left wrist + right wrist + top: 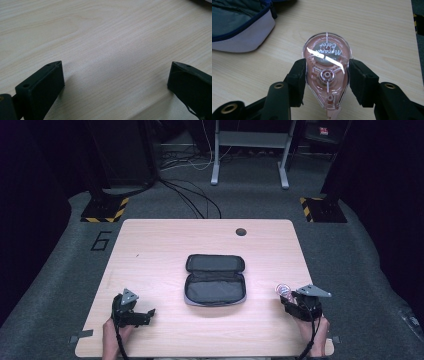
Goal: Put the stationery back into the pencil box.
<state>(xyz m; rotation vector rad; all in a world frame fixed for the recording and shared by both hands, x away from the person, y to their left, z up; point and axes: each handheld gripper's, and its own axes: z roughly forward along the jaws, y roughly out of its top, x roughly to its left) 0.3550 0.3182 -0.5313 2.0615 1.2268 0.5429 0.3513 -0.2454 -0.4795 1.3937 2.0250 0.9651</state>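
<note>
- Worktop (150, 250) comes first because it is the biggest thing: pale wood, flat and hard, so small things can rest on it without tipping.
- Pencil case (215, 280) lies open in the middle of the worktop, dark inside with a blue zip around the edge. It looks soft and floppy, like cloth. It would sag if lifted by one side, so my guess is that the rim near the zip is the best place to pinch it.
- Left tool (115, 77) sits near the front left corner of the worktop, well apart from the case. Its two black jaws are spread wide with nothing between them, just bare wood under them.
- Right tool (327, 82) is near the front right of the worktop, to the right of the case. Its jaws are squeezed onto a little tape roller.
- Tape roller (327, 72) is the smallest thing. It is clear pink plastic with a wheel inside and writing on its round end.
  - It looks very light, hard and smooth, so it could slip or pop out.
  - The shell looks thin, so I think a hard squeeze might crack it.
  - The jaws press on its two narrow edges, near the middle where it starts to get narrow, and that seems a good spot.
</note>
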